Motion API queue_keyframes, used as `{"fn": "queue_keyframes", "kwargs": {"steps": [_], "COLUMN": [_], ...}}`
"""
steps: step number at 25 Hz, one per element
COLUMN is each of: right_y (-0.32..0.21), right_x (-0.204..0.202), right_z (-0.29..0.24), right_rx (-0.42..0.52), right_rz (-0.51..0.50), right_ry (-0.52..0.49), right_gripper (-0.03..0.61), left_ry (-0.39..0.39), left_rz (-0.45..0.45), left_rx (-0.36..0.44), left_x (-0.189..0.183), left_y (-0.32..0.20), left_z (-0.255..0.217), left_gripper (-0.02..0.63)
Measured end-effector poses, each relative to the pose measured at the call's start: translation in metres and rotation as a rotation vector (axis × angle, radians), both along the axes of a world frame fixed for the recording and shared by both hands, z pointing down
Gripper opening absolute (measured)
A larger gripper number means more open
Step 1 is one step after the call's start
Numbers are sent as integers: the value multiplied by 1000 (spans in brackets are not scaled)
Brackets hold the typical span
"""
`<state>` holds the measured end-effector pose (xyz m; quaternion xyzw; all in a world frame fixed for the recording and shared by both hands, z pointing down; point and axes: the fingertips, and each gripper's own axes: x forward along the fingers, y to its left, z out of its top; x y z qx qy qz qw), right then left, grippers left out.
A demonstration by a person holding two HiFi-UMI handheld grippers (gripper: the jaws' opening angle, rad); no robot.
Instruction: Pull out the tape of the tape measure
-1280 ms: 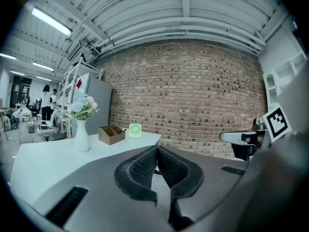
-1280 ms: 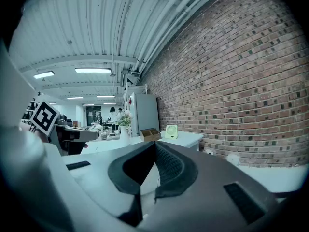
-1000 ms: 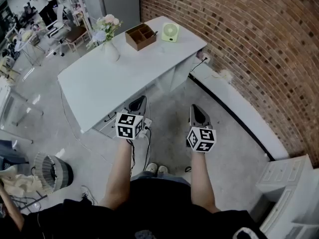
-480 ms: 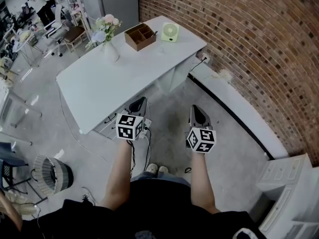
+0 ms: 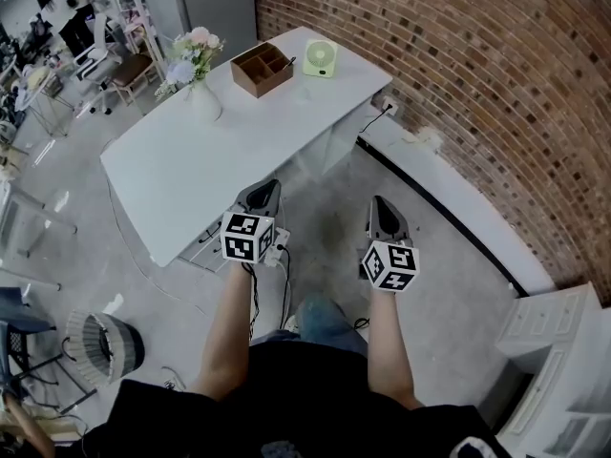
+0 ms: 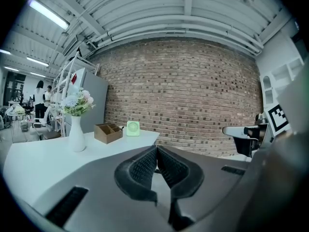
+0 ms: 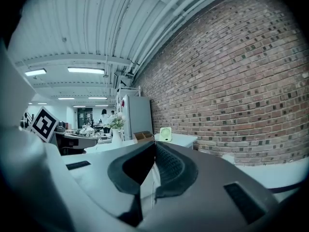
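Knee [image 5: 325, 321] stepped forward; left gripper [image 5: 269, 188] and right gripper [image 5: 379, 204] clamped shut, empty, near table [image 5: 191, 170] edge; tape measure not discernible.

Both forearms are extending forward side by side, the left gripper [image 5: 264, 195] and right gripper [image 5: 383, 214] pressing their jaws together, empty.

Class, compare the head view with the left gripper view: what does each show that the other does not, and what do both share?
Only the head view: the person's forearms and a floor fan.
Only the left gripper view: the ceiling lights and the ribbed pads of the left tongs, shut on nothing.
Both: the white table, vase of flowers, wooden box, green desk fan and brick wall.
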<state>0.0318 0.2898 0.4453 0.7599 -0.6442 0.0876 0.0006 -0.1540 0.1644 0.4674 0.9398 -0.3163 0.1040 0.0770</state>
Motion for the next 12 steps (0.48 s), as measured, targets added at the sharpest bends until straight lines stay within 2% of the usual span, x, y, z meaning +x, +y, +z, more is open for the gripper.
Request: {"fn": "queue_keyframes", "kwargs": {"steps": [6, 12], "right_y": [-20, -67], "right_x": [19, 48], "right_z": [1, 0], "right_rx": [-3, 12], "right_rz": [20, 12], "right_ry": [-1, -2], "right_gripper": [3, 3], "left_ry": [4, 0], "left_rz": [2, -8], "left_rx": [-7, -3], "left_x": [15, 40], "left_y": [-25, -68], "left_z": [2, 6], "left_gripper": [23, 23]}}
